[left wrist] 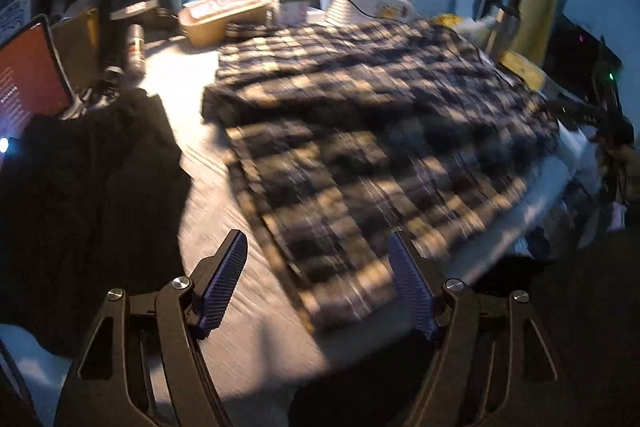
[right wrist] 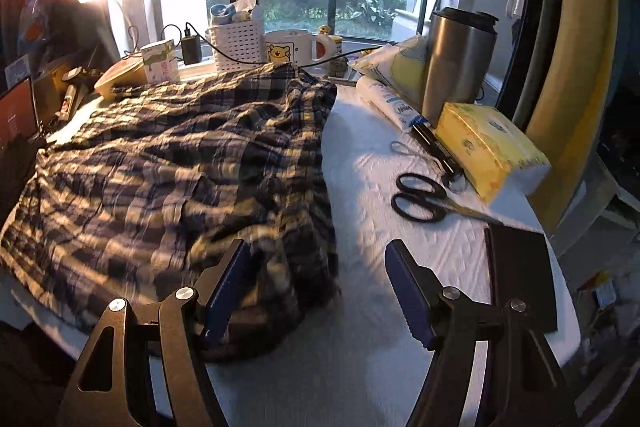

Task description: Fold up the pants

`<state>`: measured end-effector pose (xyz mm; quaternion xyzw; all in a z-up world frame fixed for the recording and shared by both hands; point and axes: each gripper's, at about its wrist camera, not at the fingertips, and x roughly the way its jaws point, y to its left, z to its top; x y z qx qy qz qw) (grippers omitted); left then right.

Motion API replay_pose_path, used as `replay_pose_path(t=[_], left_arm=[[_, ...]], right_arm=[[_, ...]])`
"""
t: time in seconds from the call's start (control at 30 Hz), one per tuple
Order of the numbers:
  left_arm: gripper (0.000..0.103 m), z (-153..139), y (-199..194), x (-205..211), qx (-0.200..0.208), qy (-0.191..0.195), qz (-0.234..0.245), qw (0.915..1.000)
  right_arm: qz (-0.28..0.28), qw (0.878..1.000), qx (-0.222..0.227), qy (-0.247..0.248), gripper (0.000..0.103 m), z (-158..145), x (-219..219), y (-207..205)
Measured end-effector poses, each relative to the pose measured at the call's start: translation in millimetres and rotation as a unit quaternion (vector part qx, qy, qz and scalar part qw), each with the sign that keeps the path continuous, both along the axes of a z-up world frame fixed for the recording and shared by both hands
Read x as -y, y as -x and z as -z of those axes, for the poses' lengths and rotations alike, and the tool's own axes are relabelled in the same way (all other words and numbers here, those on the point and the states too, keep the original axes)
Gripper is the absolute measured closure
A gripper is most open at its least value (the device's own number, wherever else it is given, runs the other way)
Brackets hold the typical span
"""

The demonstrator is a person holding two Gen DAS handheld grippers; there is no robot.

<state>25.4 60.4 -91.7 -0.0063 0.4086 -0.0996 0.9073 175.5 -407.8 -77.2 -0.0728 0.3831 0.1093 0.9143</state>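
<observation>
The plaid pants (left wrist: pixel 360 131) lie spread on the white table (left wrist: pixel 256 339), blue, black and cream checks, with one part folded over the other. In the right wrist view the pants (right wrist: pixel 168 163) fill the left half of the table (right wrist: pixel 376 347), their bunched end near the front. My left gripper (left wrist: pixel 318 259) is open and empty, just above the near corner of the pants. My right gripper (right wrist: pixel 318 267) is open and empty, its left finger over the bunched edge of the cloth.
A black garment (left wrist: pixel 88 195) lies left of the pants, beside a lit screen (left wrist: pixel 24 83). Scissors (right wrist: pixel 424 199), a yellow tissue pack (right wrist: pixel 488 147), a steel tumbler (right wrist: pixel 456 63), a black flat case (right wrist: pixel 520 275), a white basket (right wrist: pixel 238 45) and a mug (right wrist: pixel 296 47) crowd the right and back edges.
</observation>
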Motion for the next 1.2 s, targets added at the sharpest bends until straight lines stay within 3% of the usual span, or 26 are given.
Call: replay_pose_path(t=[0.2,0.33,0.43,0.7,0.83,0.87,0.93,1.1,1.17,1.2], left_arm=[[0.03,6.4,13.2,18.2,-0.004,-0.021,0.02,0.9996],[0.03,11.7,18.2,26.5,-0.005,-0.077,0.027,0.9966],[0.03,18.3,17.2,27.4,-0.007,-0.098,0.021,0.995],[0.031,20.9,8.6,32.9,0.028,-0.105,0.006,0.9941],[0.076,21.3,5.9,38.6,0.04,-0.079,0.022,0.9958],[0.095,21.1,5.2,41.1,0.042,-0.085,0.022,0.9952],[0.1,19.8,5.5,42.7,0.045,-0.088,0.022,0.9949],[0.101,1.7,12.9,28.5,0.07,-0.04,0.007,0.9967],[0.101,-8.7,17.4,24.6,0.081,-0.03,0.004,0.9962],[0.101,-12.1,18.9,23.5,0.085,-0.028,0.003,0.996]], right_arm=[[0.018,1.0,-0.006,0.003,0.031,6.2,11.5,23.7],[0.022,0.999,-0.01,0.021,0.025,12.2,16.4,34.7],[0.023,0.999,-0.009,0.036,0.023,15.1,20.3,41.4],[0.014,0.997,0.008,0.074,0.023,24.7,13.5,47.2],[0.0,0.996,0.021,0.09,0.023,35.3,-0.1,40.5],[-0.01,0.994,0.021,0.105,0.023,40.6,-8.1,37.2],[-0.024,0.994,0.033,0.103,0.023,40.3,-15.4,36.2],[-0.052,0.995,0.038,0.073,0.023,40.9,-28.8,26.4],[-0.065,0.996,0.038,0.048,0.039,39.0,-29.5,24.8],[-0.073,0.996,0.035,0.037,0.062,37.7,-30.2,25.8]])
